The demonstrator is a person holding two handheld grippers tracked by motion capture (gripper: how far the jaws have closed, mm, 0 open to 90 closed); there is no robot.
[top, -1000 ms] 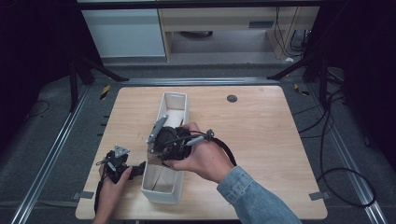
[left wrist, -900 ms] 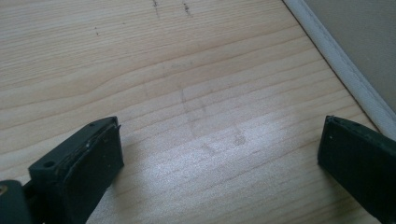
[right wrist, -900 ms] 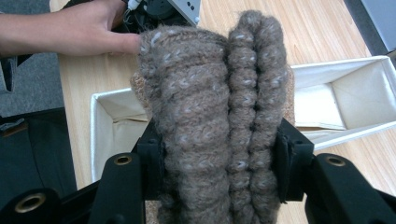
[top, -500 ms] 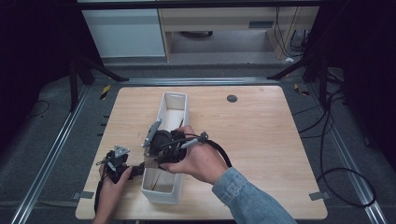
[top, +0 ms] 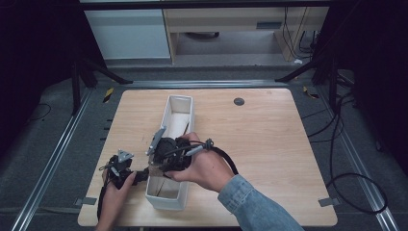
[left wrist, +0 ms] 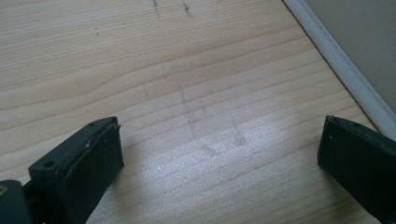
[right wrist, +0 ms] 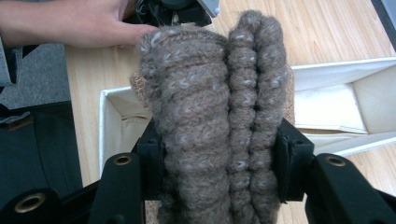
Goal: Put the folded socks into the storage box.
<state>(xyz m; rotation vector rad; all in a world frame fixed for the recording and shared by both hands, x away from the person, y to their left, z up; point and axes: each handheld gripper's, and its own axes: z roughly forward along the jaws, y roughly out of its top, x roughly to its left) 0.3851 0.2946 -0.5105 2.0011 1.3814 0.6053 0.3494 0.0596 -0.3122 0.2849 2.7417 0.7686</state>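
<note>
Right gripper [right wrist: 219, 158] pinches folded brown knit [right wrist: 215, 116] over white bin's [top: 169, 109] near end, likely to drop in; left gripper [left wrist: 219, 158], jaws spread, rests left of it.

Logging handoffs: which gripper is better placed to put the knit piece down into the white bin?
Right. The right gripper is already shut on the brown knit piece, directly above the white bin. The left gripper is open with nothing between its jaws, on the table beside the bin.
</note>
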